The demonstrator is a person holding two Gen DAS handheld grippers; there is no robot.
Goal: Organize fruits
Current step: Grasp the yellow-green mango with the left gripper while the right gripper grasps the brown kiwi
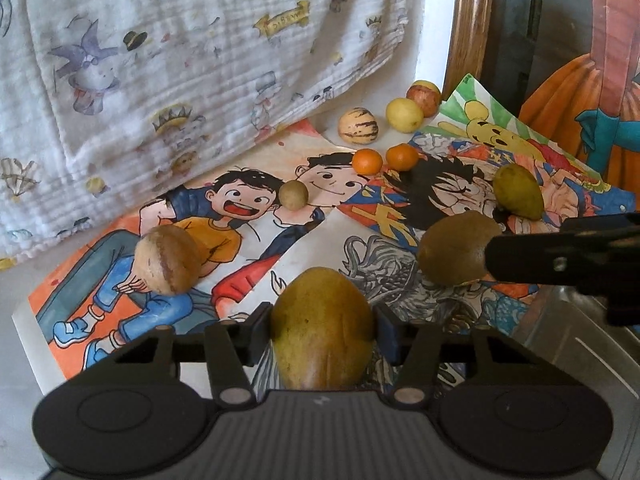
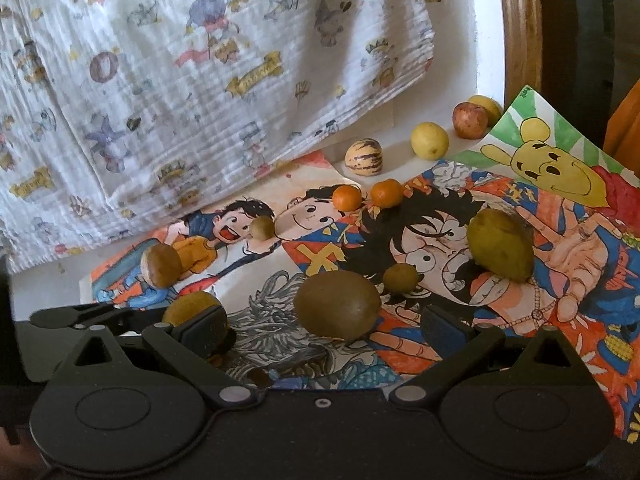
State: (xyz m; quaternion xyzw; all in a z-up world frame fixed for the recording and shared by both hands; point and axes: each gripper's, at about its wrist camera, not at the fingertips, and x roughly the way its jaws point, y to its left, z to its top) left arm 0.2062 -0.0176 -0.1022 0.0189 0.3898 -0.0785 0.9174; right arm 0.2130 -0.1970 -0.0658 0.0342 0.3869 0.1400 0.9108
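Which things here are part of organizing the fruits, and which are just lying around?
Part of the job:
- mango held in the left tongs
- kiwi before the open right tongs
- second mango
- two tangerines
- striped melon, lemon, apple

Just lying about:
- cartoon drawings
- printed cloth

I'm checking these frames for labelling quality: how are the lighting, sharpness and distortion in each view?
Left wrist: soft daylight, faint shadows; the left gripper and its mango look sharp, the far apple looks softer, and dark fisheye corners bend the wooden frame. Right wrist: similar light, the kiwi is clear, and the right gripper body is underexposed.
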